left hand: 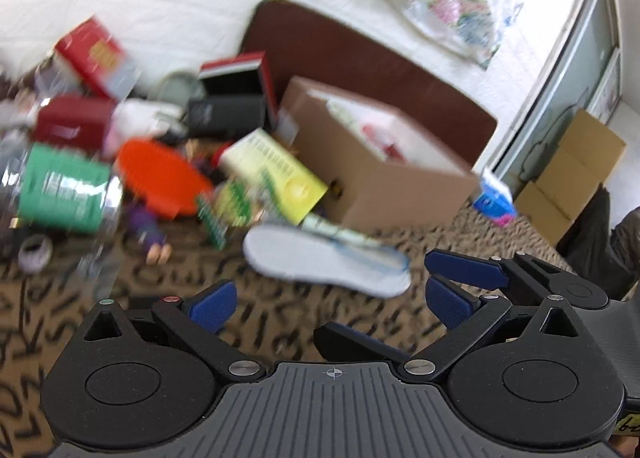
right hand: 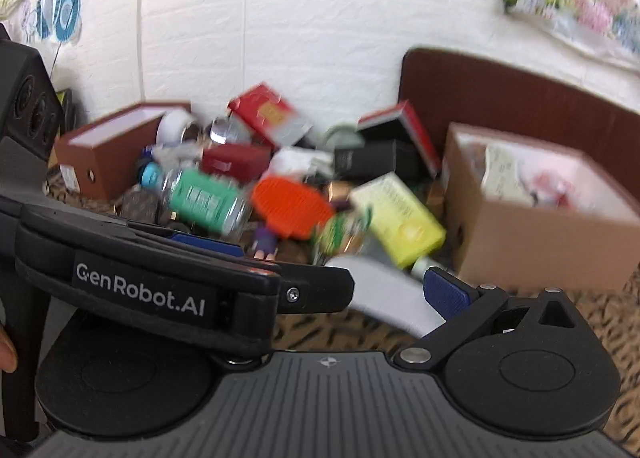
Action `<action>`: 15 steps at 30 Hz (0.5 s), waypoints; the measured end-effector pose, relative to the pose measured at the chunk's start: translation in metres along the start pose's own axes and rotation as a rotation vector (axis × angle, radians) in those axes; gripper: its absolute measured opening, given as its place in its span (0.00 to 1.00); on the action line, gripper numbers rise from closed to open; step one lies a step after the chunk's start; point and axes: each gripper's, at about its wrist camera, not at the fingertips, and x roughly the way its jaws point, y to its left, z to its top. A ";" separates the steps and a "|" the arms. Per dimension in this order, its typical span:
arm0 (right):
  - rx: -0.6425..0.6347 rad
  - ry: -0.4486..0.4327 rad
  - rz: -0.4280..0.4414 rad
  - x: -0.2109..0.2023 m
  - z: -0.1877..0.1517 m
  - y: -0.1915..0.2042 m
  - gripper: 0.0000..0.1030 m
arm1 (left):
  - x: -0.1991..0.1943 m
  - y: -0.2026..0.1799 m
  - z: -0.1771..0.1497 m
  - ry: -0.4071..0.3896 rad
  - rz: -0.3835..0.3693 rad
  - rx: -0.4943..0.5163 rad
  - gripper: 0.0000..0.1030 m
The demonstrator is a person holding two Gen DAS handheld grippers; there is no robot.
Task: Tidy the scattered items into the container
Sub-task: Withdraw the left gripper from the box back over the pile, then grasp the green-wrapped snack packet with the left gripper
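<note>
Left wrist view gives me the clearest read on progress: the open brown cardboard box (left hand: 384,178) standing on the leopard-print carpet (left hand: 280,322) against the white wall already has a few pale and red things inside, too blurred to name, so I judge the tidying begun but far from finished. Most of the clutter lies loose on the carpet beside the box: a white flat insole (left hand: 324,262) nearest me, a yellow-green rectangular carton (left hand: 276,174) leaning against the box's near corner, an orange ridged plastic disc (left hand: 164,178), a clear bottle with a green label (left hand: 64,190), and red and black cartons heaped toward the wall. My left gripper (left hand: 324,302) hangs low over bare carpet short of the insole, its blue-padded fingers spread wide and empty. The right gripper (left hand: 460,278) sits just beside it on the box side; I can see one blue pad (right hand: 446,294) in the right wrist view, the other hidden behind the left tool, so I cannot tell how far it is open.
</note>
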 end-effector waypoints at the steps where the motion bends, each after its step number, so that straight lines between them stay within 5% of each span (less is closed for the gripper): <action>1: 0.005 0.007 -0.001 0.003 -0.006 0.003 1.00 | 0.002 0.002 -0.002 0.010 0.018 0.009 1.00; 15: 0.051 0.071 -0.072 0.031 -0.026 -0.008 0.99 | 0.030 0.023 0.008 0.042 0.058 -0.008 0.98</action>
